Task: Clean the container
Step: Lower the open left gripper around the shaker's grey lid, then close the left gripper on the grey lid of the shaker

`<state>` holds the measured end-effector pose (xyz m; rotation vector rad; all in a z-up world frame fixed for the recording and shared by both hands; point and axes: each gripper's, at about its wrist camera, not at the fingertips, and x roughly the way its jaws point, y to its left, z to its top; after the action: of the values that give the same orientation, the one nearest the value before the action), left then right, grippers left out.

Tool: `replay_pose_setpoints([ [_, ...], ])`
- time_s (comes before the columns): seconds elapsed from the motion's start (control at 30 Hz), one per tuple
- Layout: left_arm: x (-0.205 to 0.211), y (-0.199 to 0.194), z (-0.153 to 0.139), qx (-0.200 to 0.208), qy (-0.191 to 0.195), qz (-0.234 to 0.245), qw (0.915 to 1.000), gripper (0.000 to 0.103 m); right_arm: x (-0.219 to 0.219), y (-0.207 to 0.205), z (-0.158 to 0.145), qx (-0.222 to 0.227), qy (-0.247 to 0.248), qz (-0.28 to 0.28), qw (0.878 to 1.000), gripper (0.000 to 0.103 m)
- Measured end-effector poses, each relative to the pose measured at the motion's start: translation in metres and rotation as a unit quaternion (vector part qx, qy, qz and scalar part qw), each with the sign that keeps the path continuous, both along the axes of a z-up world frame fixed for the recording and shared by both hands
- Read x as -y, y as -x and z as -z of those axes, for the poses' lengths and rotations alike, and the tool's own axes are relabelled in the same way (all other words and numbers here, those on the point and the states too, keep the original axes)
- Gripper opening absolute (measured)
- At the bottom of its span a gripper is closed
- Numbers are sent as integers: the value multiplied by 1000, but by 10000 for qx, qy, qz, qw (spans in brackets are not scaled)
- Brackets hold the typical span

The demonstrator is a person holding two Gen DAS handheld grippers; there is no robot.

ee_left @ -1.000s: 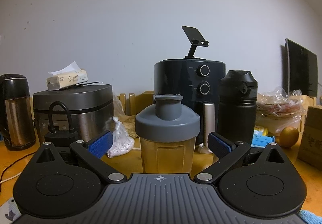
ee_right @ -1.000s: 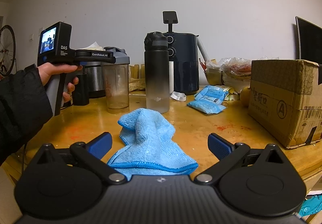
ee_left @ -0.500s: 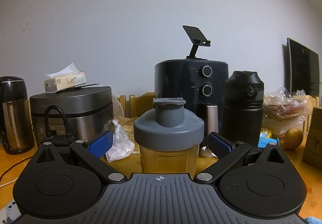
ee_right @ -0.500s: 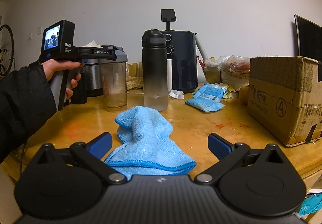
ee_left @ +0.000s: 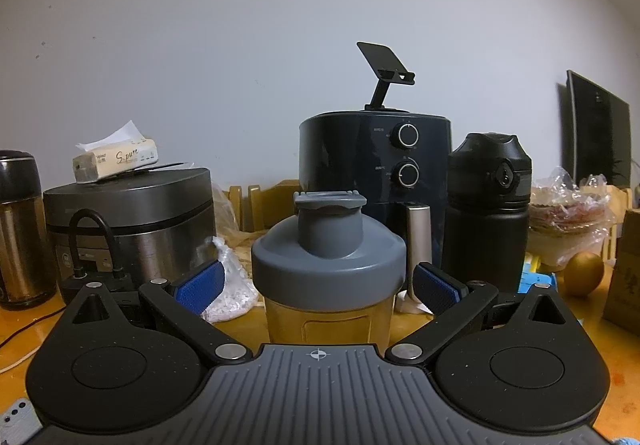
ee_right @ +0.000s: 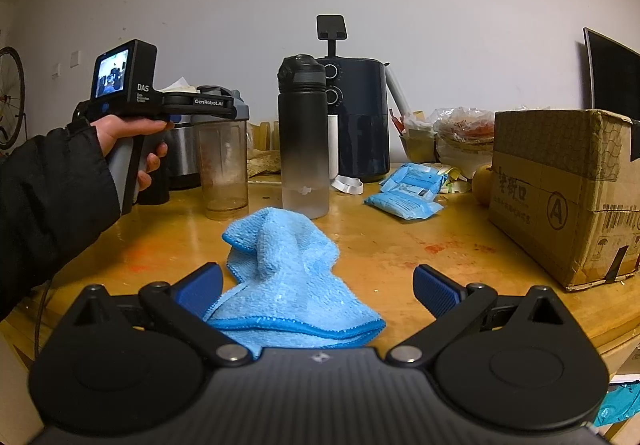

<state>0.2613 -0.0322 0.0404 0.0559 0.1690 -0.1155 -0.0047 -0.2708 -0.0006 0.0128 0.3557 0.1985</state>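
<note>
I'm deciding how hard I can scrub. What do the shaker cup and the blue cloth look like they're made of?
Shaker cup: probably clear plastic, see-through and cloudy with residue, with a matte grey plastic lid. Blue cloth: looks like microfibre, given its fuzzy looped pile and stitched edge.

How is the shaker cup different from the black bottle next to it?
The shaker cup has a clear, grimy-looking body; the black bottle fades from black to frosted clear at its base. The cup is shorter and wider, the bottle taller and slimmer. The cup's lid is grey, the bottle's black. The left gripper is open around the cup's lid; nothing is at the bottle. Both stand upright on the table, lids on.
</note>
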Motion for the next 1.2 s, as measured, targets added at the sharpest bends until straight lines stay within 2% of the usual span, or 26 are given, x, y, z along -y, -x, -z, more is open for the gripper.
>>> replay_pose_setpoints([
  [1.2,6,-36,4,-119,85,139,9998,103,-3,24,0,-72,-11,92,9999,103],
])
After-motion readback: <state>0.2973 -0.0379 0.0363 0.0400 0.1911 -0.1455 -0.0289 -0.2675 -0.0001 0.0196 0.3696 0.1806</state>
